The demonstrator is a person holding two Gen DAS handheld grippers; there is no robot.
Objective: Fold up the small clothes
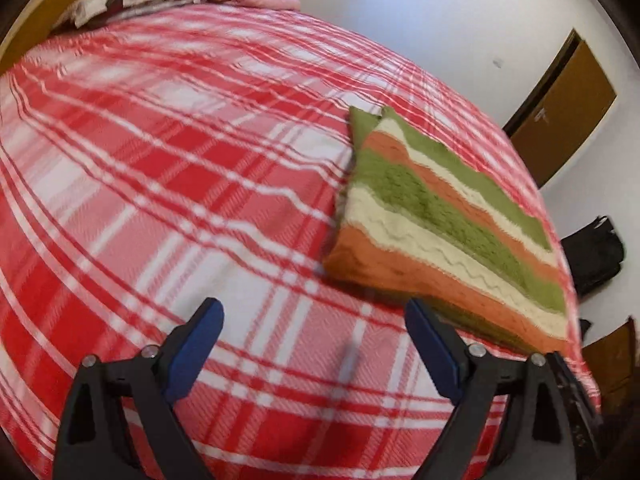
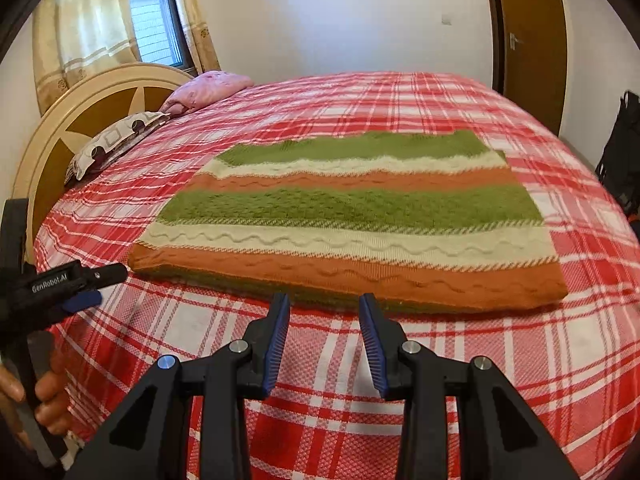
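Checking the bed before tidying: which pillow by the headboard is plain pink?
The far pillow, nearer the window; the closer one is pale with dark printed shapes.

Knit sweater, striped green, cream and orange, folded into a flat rectangle, lying on the bed; orange edge nearest.

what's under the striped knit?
The striped knit lies folded flat on the red plaid blanket, which shows all around it. Whatever the inner layers or the blanket beneath hide is covered.
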